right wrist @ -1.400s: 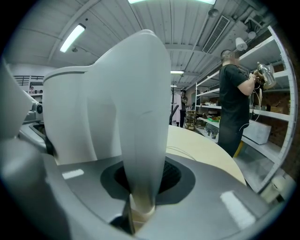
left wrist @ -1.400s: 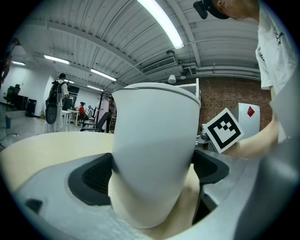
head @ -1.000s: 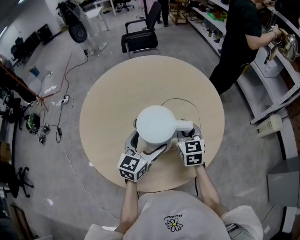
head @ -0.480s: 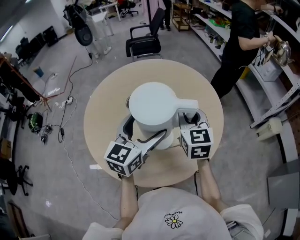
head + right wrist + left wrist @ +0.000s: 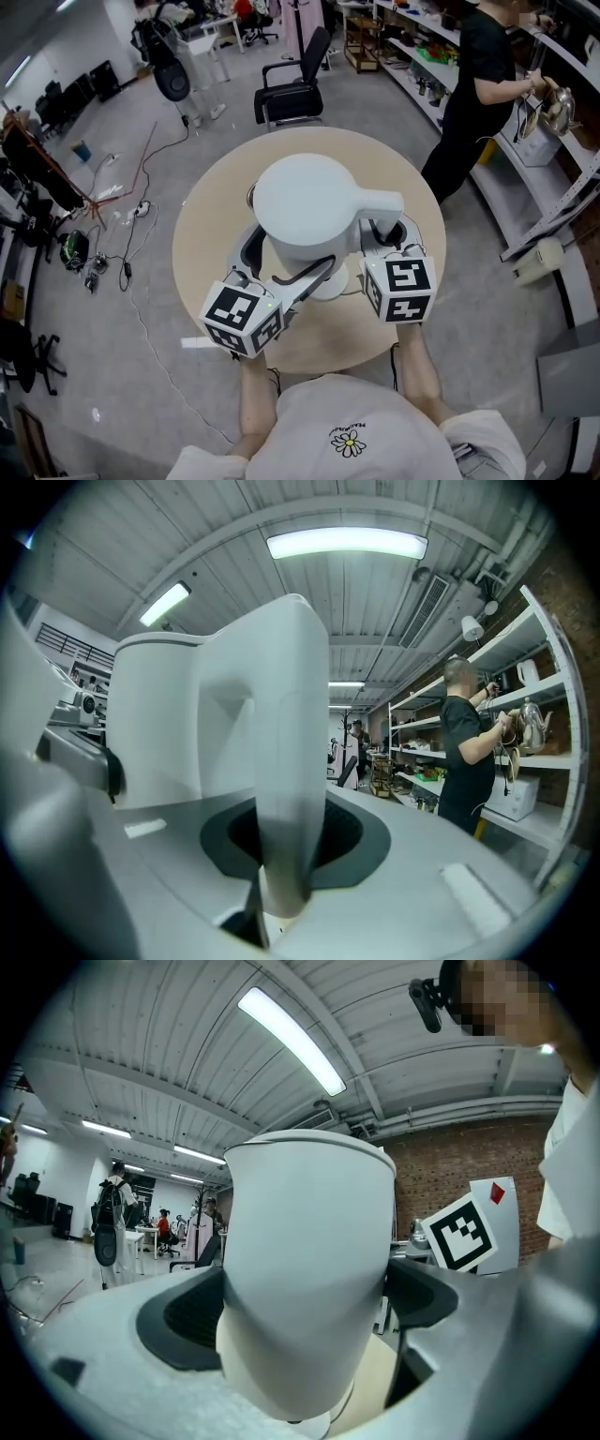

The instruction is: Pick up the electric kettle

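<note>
White and smooth, the kettle [image 5: 305, 211] is hanging in the air above the pale round table [image 5: 211, 234], and both tongs are carrying it. The left gripper [image 5: 281, 267] is pressing its widely spread jaws against the kettle's round body from both sides. The right gripper [image 5: 380, 234] is pinching the narrow handle [image 5: 380, 202], its jaws standing close together.
</note>
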`<state>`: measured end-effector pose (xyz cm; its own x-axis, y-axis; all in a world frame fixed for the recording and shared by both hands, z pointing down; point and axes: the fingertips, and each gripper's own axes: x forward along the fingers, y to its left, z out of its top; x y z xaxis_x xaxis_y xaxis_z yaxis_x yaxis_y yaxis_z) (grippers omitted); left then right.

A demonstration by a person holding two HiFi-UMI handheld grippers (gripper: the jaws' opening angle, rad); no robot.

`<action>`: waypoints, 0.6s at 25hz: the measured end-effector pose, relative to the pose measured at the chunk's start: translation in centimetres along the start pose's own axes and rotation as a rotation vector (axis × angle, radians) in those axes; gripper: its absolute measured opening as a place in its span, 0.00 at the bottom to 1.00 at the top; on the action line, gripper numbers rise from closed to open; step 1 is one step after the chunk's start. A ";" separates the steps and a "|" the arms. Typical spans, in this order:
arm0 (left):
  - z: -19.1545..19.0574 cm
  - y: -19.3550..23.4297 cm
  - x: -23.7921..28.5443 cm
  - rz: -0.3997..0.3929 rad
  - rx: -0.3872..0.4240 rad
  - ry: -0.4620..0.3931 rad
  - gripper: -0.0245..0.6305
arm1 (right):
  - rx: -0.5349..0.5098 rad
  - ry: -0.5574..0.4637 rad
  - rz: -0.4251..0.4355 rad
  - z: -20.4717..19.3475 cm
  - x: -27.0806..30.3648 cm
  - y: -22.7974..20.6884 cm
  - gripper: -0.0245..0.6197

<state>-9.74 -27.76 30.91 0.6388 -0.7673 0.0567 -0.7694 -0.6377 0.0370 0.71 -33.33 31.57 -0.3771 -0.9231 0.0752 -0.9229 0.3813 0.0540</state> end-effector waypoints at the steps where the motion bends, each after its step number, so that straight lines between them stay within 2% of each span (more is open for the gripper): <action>1: 0.2 -0.1 0.0 -0.001 0.005 -0.001 0.87 | 0.001 -0.003 -0.001 0.1 -0.1 0.0 0.15; 9: 1.1 -0.2 0.1 0.005 0.010 -0.034 0.87 | 0.004 -0.023 -0.008 1.1 -0.3 -0.3 0.15; 15: 1.2 -0.3 0.0 0.008 0.028 -0.024 0.87 | 0.017 -0.025 -0.005 1.0 -0.3 -0.2 0.15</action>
<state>-9.51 -27.67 29.71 0.6328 -0.7736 0.0331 -0.7742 -0.6329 0.0084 0.97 -33.16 30.55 -0.3737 -0.9262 0.0502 -0.9260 0.3757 0.0375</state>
